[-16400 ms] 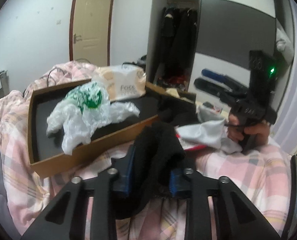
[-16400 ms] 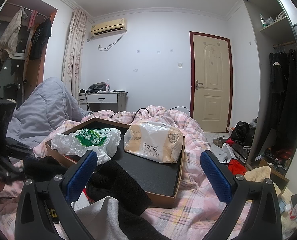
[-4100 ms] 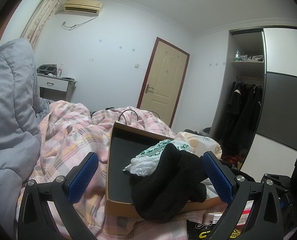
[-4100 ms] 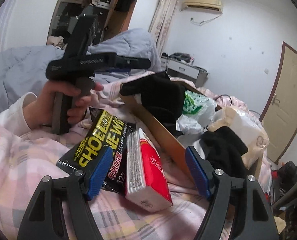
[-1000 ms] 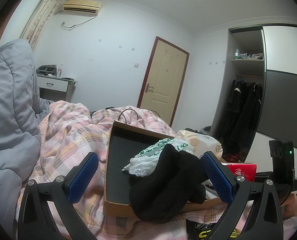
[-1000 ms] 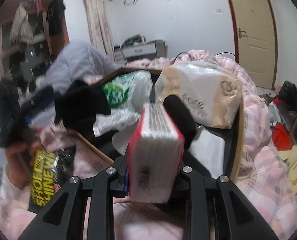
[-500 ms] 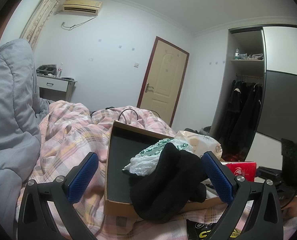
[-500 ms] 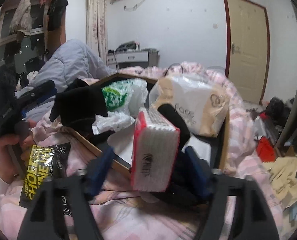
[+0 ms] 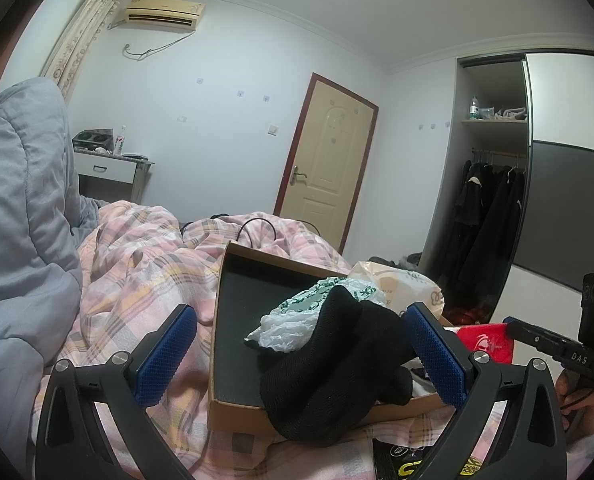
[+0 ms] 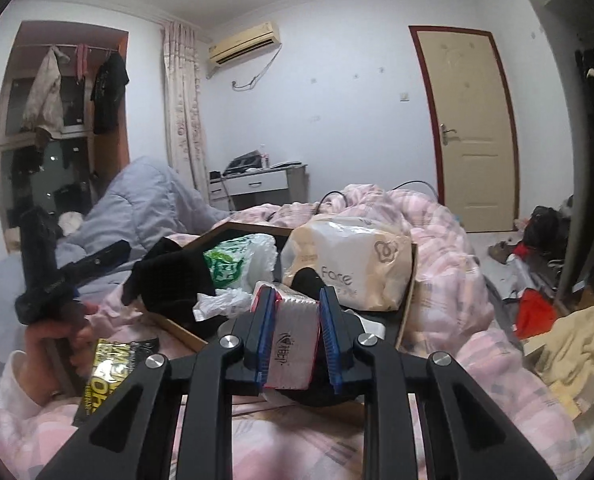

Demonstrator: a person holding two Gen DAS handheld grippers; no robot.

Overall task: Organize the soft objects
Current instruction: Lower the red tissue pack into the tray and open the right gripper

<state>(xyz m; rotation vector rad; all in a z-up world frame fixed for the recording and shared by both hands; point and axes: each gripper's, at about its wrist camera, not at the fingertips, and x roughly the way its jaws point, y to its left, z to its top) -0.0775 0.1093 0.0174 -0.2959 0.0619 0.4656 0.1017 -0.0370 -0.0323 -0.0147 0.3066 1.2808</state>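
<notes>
Black angular gripper frames, silver screws at pivots. Fingers (image 9: 165, 354) faced with blue knurled pads. White "DAS" lettering on right gripper (image 9: 511, 324). White cuff (image 10: 7, 384) at wrist.

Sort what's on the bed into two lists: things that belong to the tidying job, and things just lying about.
Job:
cardboard tray
red tissue pack, right gripper closing on it
black sock
plastic bag
big tissue pack

Lying about:
cable
grey duvet
yellow-black packet
</notes>
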